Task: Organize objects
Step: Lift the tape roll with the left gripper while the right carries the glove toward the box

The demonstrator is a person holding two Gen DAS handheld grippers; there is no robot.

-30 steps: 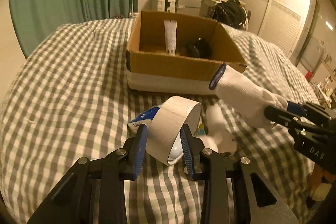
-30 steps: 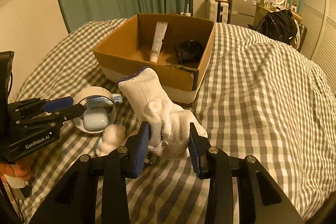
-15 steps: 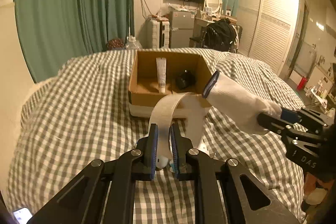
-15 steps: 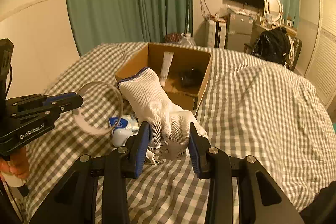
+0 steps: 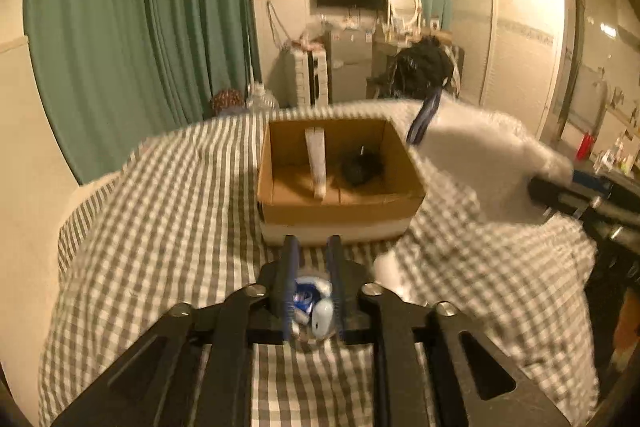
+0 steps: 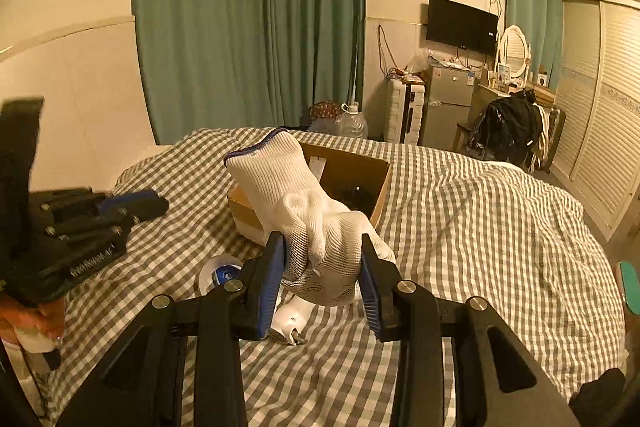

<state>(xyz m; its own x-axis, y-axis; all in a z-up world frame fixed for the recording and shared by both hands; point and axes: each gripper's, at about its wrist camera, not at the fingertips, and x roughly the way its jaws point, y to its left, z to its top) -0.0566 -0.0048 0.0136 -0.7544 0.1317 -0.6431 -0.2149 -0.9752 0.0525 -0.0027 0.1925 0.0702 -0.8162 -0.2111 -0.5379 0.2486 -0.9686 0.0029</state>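
one gingham-covered bed (image 6: 480,211), green curtains (image 6: 248,19) behind

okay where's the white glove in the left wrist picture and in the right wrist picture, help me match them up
Left wrist view: the white glove is blurred at right of centre, held out by the right claw, its cuff beside the box's right wall.
Right wrist view: the glove is dead centre, pinched between the claw's fingers.
Shared landmark: the cardboard box on the checked bed.
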